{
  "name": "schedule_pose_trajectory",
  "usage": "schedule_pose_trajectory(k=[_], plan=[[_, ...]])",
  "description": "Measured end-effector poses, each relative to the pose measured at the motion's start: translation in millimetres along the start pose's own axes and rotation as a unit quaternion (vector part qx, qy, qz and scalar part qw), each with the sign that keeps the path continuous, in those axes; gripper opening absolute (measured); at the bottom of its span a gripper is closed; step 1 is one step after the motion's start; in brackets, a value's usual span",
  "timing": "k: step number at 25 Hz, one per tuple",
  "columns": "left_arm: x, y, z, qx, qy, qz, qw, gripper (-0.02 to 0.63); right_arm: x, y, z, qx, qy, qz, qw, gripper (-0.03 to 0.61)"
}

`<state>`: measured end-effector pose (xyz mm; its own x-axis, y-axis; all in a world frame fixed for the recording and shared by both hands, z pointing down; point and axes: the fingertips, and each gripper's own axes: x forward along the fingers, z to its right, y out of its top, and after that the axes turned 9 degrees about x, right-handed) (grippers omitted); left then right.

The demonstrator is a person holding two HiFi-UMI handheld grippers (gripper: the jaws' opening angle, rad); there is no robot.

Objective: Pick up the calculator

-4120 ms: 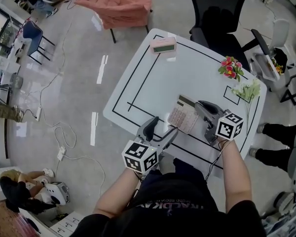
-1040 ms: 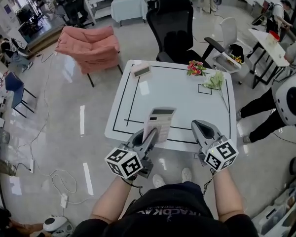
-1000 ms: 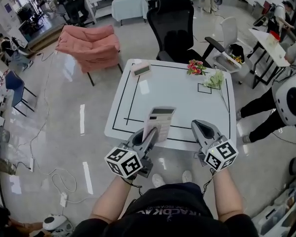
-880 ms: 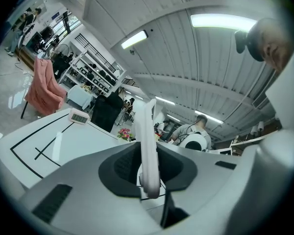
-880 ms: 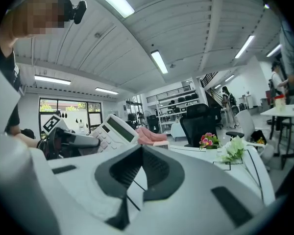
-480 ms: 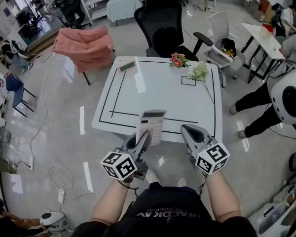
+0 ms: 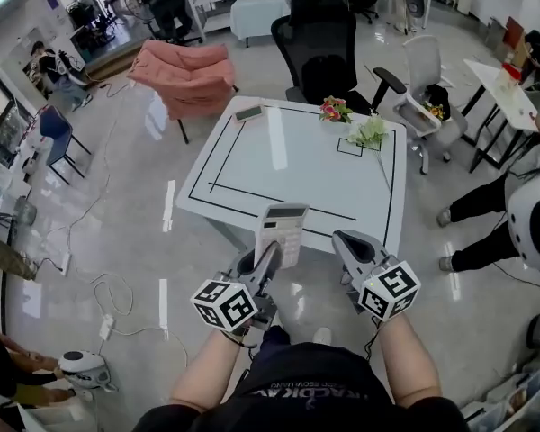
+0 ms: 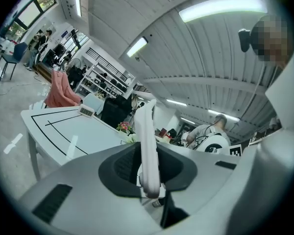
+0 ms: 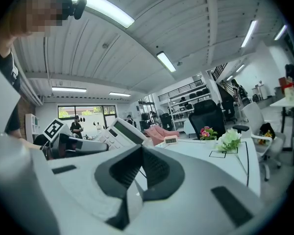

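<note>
nearest the camera, the person's forearms reach forward, each hand behind a gripper's marker cube. the left gripper (image 7: 266, 261) has its jaws clamped on the lower end of the calculator (image 7: 282, 229), which stands upright in the air, clear of the table, display end at the top. in the left gripper view it shows edge-on as a thin white slab rising from between the dark pads. in the right gripper view its display and keys face toward the right side. the right gripper (image 7: 349, 246) hangs just beside it, not touching it, jaws pressed together with nothing between them. both grippers point roughly level toward the white table (image 7: 288, 165), whose near edge lies just beyond the calculator in the head view. black lines mark a large rectangle on the tabletop. at the far left corner sits a small pink display device (image 7: 248, 112). toward the far right edge lie a bunch of red flowers (image 7: 334, 109) and a bunch of white flowers (image 7: 371, 130), the white ones next to a small black-lined square. behind the table stands a black office chair (image 7: 319, 43), with a pink armchair (image 7: 187, 72) to its left and a white chair (image 7: 425, 61) to its right. a person's dark-trousered legs (image 7: 481, 203) show at the right edge.
</note>
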<state>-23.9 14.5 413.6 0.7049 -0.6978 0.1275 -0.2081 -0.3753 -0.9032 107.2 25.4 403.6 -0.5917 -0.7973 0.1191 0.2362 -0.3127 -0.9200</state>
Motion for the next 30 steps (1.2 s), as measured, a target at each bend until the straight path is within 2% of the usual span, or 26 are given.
schedule_pose_trajectory(k=[6,12,30], plan=[[-20,-18,10,-0.004,0.034,0.007,0.9994,0.066,-8,-12,-8,0.000,0.035,-0.010,0.999,0.002],[-28,-23,17,-0.002,0.049,0.014,0.9987,0.066,-13,-17,-13,-0.001,0.054,-0.014,0.998,0.002],[-23,-28,29,-0.002,0.037,0.005,0.9993,0.066,-30,-18,-13,0.006,0.045,-0.005,0.999,0.002]])
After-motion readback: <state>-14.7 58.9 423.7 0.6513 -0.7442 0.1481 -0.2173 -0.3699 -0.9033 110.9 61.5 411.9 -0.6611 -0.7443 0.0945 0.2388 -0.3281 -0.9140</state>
